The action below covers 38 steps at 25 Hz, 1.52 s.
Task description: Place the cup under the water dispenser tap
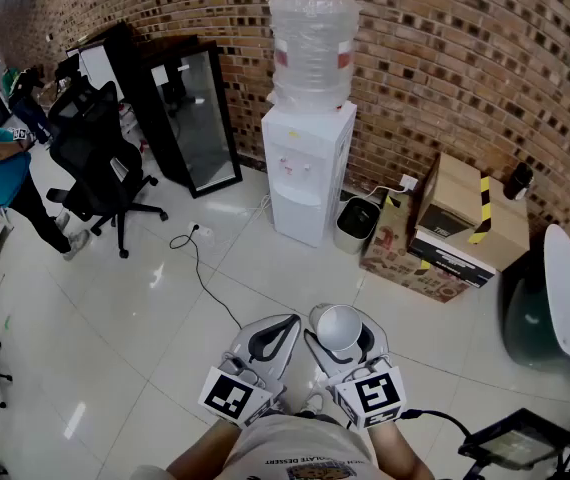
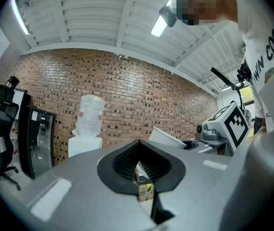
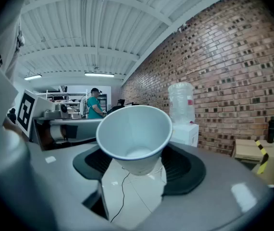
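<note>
A white water dispenser (image 1: 307,168) with a clear bottle on top stands against the brick wall; its taps (image 1: 290,165) face me across a stretch of white floor. My right gripper (image 1: 344,318) is low in the head view, shut on a white paper cup (image 1: 339,332). In the right gripper view the cup (image 3: 134,136) sits between the black pads (image 3: 187,167), empty, its mouth tilted toward the camera. My left gripper (image 1: 290,324) is beside it, shut, with nothing in it. The dispenser (image 2: 85,138) shows far off in the left gripper view.
A black glass-door cabinet (image 1: 190,118) and an office chair (image 1: 95,158) stand left of the dispenser. A small bin (image 1: 357,223) and cardboard boxes (image 1: 455,228) are to its right. A cable (image 1: 200,268) lies on the floor. A person in teal (image 1: 0,168) is at far left.
</note>
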Tool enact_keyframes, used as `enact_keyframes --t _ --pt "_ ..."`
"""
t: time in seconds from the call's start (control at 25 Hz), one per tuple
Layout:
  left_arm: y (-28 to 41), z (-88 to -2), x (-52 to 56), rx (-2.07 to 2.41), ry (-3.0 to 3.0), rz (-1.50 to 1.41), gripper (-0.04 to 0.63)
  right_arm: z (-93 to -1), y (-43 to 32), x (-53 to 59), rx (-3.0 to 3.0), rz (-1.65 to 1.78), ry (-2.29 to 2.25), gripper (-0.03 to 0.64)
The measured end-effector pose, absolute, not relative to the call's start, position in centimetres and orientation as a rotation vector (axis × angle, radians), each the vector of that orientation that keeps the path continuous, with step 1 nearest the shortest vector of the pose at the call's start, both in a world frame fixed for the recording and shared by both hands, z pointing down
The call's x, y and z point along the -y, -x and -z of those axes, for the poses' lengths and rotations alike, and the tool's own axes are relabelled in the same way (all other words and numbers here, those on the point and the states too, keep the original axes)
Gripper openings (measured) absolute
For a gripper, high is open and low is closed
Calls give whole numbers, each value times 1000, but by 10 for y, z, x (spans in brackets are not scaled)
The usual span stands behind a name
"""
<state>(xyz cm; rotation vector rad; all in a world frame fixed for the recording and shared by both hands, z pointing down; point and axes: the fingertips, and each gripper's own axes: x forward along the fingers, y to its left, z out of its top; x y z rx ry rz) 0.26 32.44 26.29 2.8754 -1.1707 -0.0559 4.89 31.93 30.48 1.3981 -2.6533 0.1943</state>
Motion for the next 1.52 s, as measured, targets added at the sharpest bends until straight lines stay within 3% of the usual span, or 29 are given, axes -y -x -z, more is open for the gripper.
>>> enact_keyframes --t 0.8,1.52 --pt "-48 -267 -282 1179 -2896 33 -8 -309 -102 -283 2661 -171 -1420 325" --pt "-23 -293 -149 1179 -2832 56 -8 -329 -72 -150 2625 -184 -1361 325"
